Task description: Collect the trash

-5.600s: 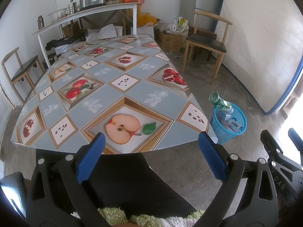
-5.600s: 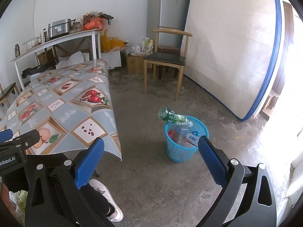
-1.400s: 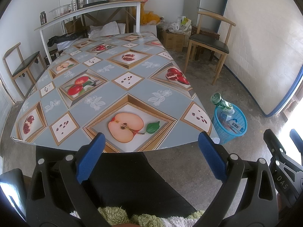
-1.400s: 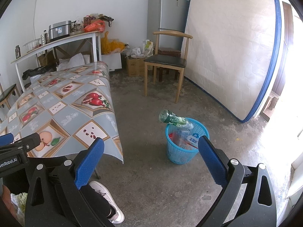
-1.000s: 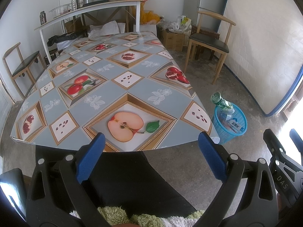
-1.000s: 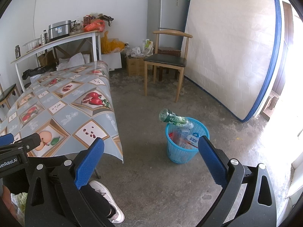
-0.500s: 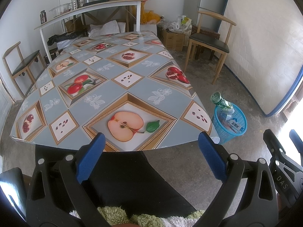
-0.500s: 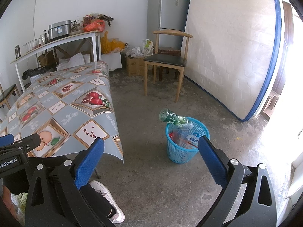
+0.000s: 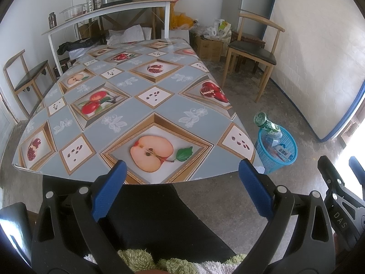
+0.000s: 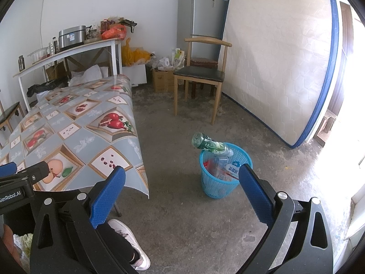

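Left gripper [image 9: 181,187] w/ blue fingers spread wide, nothing between, held low at 6 o'clock over table [image 9: 127,105] edge w/ fruit-print cloth. Right gripper [image 10: 180,188] likewise wide apart, empty, aimed at concrete floor. Blue basket [image 10: 224,183] on floor at 3 o'clock of table in left view, approx. center in right view, just beyond right fingertips. Green bottle [image 10: 208,145] tilted across basket rim, sticking out toward 10 o'clock; more plastic trash inside. Wooden chair [image 10: 200,75] well behind basket at 12 o'clock.
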Motion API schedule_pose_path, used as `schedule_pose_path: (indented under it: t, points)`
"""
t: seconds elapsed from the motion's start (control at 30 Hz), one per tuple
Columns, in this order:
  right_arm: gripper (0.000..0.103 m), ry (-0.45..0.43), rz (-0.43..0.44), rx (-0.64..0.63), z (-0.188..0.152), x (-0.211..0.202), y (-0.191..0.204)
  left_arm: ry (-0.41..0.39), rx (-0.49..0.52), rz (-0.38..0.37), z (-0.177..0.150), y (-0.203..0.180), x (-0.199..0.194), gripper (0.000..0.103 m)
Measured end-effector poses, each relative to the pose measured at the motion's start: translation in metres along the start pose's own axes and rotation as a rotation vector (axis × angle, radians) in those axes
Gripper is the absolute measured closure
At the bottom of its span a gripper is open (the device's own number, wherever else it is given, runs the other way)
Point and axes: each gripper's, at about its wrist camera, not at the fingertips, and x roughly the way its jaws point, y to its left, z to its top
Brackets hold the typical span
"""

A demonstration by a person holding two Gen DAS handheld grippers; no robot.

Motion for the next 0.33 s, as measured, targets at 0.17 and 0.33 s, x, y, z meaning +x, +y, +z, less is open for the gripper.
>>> schedule_pose_path:
  t: [0.17,0.33]
  points:
    - [0.006,-0.001,0.000,0.001,-0.0001,-0.0004,0.0003,0.000,-0.003,-0.001,0.0004,0.0007,-0.0007,0.009]
    - [0.006,0.000,0.000,0.002,-0.0003,-0.0002,-0.0002,0.003,-0.003,-0.001,0.0002,0.0017,0.0001,0.009]
